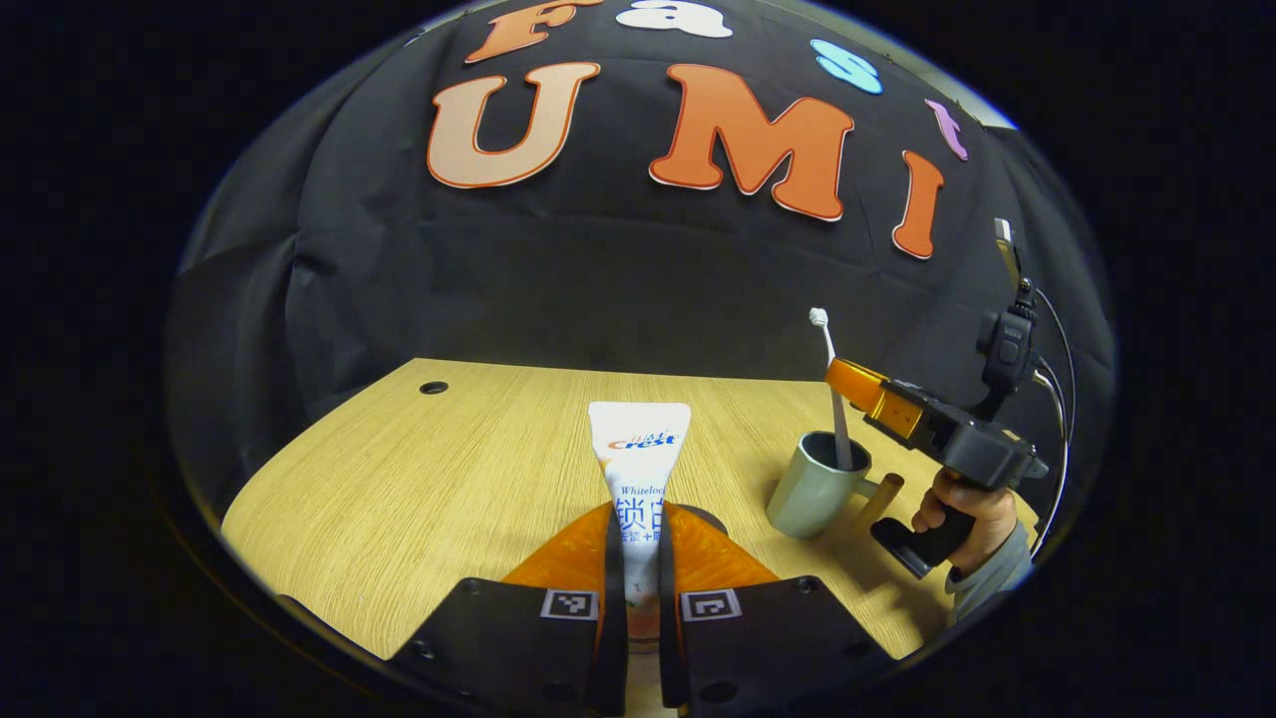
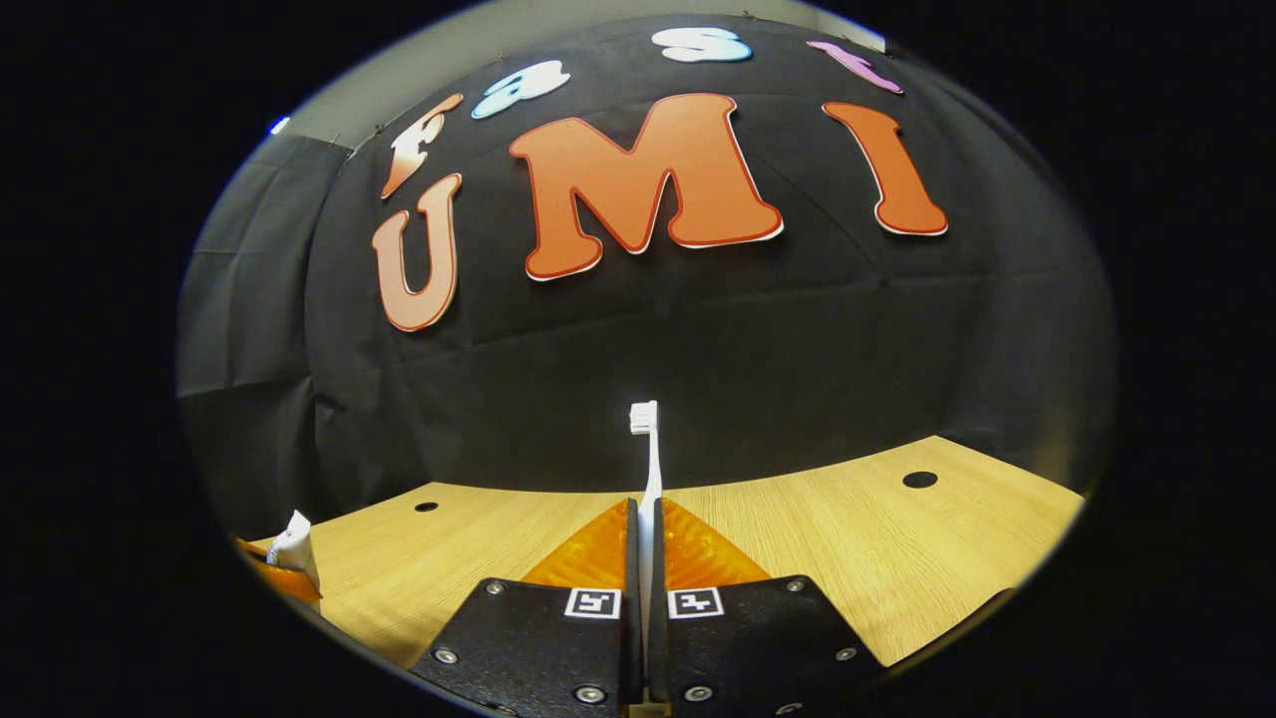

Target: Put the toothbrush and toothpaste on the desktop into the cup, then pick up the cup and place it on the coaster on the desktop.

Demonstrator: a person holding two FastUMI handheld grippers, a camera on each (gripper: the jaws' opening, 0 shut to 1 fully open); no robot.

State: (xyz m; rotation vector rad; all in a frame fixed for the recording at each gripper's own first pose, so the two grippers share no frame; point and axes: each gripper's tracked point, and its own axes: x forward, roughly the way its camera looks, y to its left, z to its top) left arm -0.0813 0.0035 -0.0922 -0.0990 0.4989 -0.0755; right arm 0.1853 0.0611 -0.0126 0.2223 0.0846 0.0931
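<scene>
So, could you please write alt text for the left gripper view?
The left gripper clamps an upright toothpaste tube above a wooden desktop. To the right, the right gripper holds a toothbrush standing in a grey cup.

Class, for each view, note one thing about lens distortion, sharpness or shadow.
Left gripper view: the fisheye bows the desk's far edge; the cup casts a soft shadow toward the camera. Right gripper view: the desk edge bows too; the toothbrush is sharp, the toothpaste squeezed at the rim.

Toothbrush [image 1: 835,399] and right tool [image 1: 859,387] block the cup [image 1: 815,486] mouth.
</scene>
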